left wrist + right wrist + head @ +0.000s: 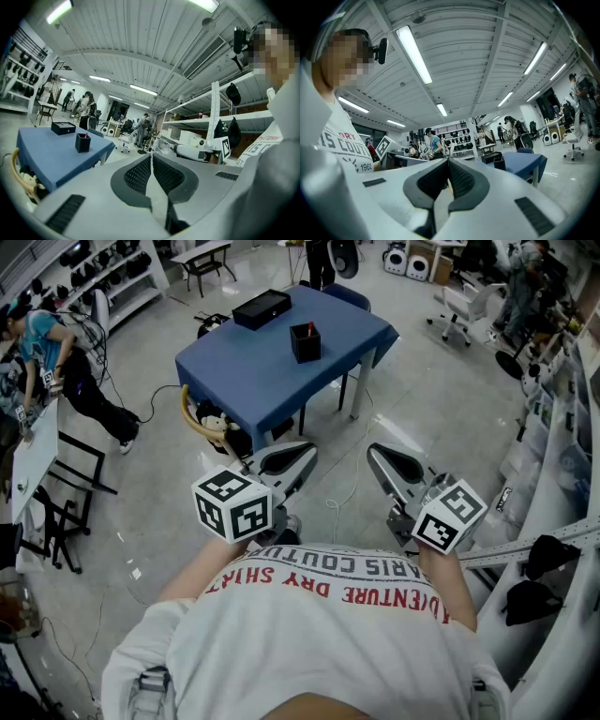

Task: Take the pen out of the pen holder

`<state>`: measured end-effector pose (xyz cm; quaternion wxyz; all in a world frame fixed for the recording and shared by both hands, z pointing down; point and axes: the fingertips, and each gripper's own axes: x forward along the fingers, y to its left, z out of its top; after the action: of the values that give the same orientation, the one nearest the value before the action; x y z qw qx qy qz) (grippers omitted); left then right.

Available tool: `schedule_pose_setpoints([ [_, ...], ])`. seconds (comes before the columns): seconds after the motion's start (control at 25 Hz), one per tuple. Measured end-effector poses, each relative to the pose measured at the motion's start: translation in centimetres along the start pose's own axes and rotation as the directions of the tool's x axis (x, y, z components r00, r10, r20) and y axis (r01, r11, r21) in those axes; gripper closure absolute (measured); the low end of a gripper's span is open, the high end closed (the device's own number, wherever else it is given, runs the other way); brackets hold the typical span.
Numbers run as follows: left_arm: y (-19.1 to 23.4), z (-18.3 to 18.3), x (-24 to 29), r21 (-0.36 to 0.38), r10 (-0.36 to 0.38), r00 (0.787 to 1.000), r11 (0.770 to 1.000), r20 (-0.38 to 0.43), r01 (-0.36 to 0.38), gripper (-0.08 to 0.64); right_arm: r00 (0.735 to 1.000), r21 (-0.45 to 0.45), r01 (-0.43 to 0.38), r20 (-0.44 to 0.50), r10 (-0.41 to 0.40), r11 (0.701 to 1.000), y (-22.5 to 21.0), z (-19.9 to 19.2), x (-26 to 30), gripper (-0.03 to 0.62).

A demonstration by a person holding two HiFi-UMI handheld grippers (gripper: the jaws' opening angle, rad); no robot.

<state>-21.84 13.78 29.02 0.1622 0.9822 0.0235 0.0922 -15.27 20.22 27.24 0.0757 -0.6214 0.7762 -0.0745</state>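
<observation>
Left hand-held gripper (302, 456) closed, empty; right hand-held gripper (375, 452) closed, empty; pen holder (305, 342) upright on blue desk (253, 371), well apart from both; black box (262, 308) near it.

The counter (253, 371) is a small table under a blue cloth. It stands on a pale grey, glossy floor (422, 409). In the head view it lies at 12 o'clock, turned cornerwise.

Two things rest on the cloth, well apart from each other. A flat black box (262, 308) sits toward the far edge. A square black holder (306, 342) stands upright at 4 o'clock from the box, nearer the right corner.

Thin legs (357, 395) show below the cloth at that corner. A dark cable (155, 395) trails over the floor at the counter's 9 o'clock.
</observation>
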Motion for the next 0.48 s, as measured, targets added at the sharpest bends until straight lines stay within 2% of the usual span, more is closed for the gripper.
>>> schedule_pose_setpoints([
  [0.48,-0.1,-1.5,0.5,-0.028,-0.008,1.0,1.0,-0.024,0.007,0.522,0.997,0.058,0.075,-0.037,-0.073,0.995,-2.0,-2.0,-1.1,0.566],
])
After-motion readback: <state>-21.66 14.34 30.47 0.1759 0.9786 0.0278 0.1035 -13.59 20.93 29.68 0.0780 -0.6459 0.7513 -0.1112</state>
